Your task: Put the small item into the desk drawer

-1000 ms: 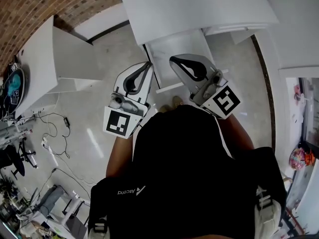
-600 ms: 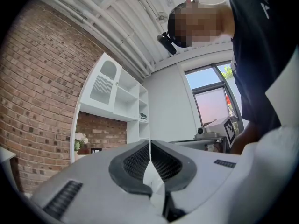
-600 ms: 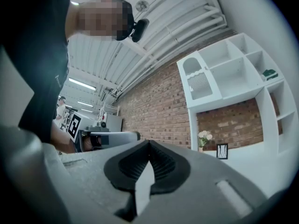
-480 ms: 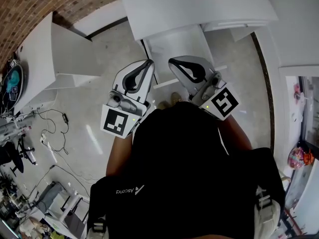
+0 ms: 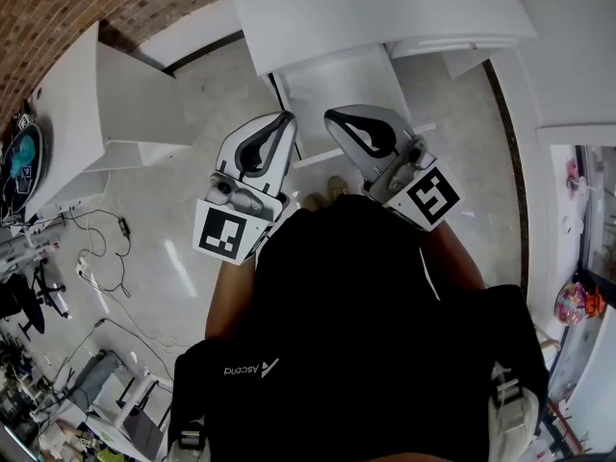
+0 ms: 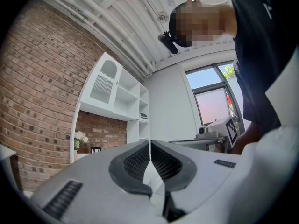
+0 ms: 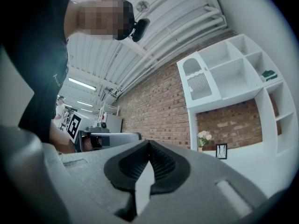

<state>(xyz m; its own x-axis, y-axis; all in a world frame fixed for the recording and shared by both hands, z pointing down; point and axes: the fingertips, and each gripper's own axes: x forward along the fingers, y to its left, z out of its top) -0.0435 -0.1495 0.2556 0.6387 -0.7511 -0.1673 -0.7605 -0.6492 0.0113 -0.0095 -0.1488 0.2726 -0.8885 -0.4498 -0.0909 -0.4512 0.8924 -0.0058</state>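
The left tool (image 5: 286,119) is just beside the right tool (image 5: 331,116), both above the drawer (image 5: 337,80) jutting from the desk (image 5: 385,12).

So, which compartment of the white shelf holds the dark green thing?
The one high in the narrow right-hand column of the white shelf: the dark green thing rests on its floor.

A white counter (image 5: 385,8) spans the top of the head view, and a white drawer (image 5: 337,89) stands pulled out from under its near edge, over a grey glossy floor (image 5: 192,181). Loose cables (image 5: 101,258) lie on the floor at the left. A second counter (image 5: 63,123) at the left carries a teal round thing (image 5: 24,157). In the right gripper view, a white shelf (image 7: 233,73) stands against brick, with flowers (image 7: 202,137) and a small frame (image 7: 221,150) on the ledge below it.
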